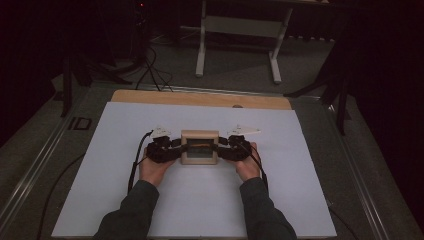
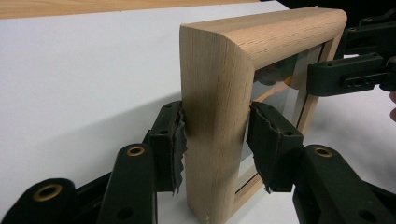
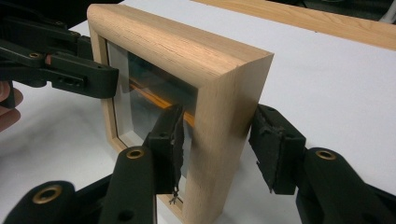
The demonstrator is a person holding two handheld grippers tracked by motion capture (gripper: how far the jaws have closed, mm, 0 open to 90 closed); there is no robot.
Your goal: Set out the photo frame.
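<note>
a: what sits between the hands?
b: a square frame of pale, straight-grained wood with rounded outer edges and a glass pane [image 1: 199, 148], upright near the middle of the flat white sheet [image 1: 125, 150] that covers the light wooden table [image 1: 150, 96].
a: and the left gripper [image 2: 214, 140]?
b: it pinches the frame's left side; both ragged black rubber pads [image 2: 179, 144] press on the smooth wood, one on each face.
a: the right gripper [image 3: 215, 140]?
b: it straddles the right side. the pad on the glass side lies against the frame's front; the other pad looks a hair off the back face, so i cannot tell if it truly clamps.
a: the pane?
b: glossy, with an orange streak in its reflection.
</note>
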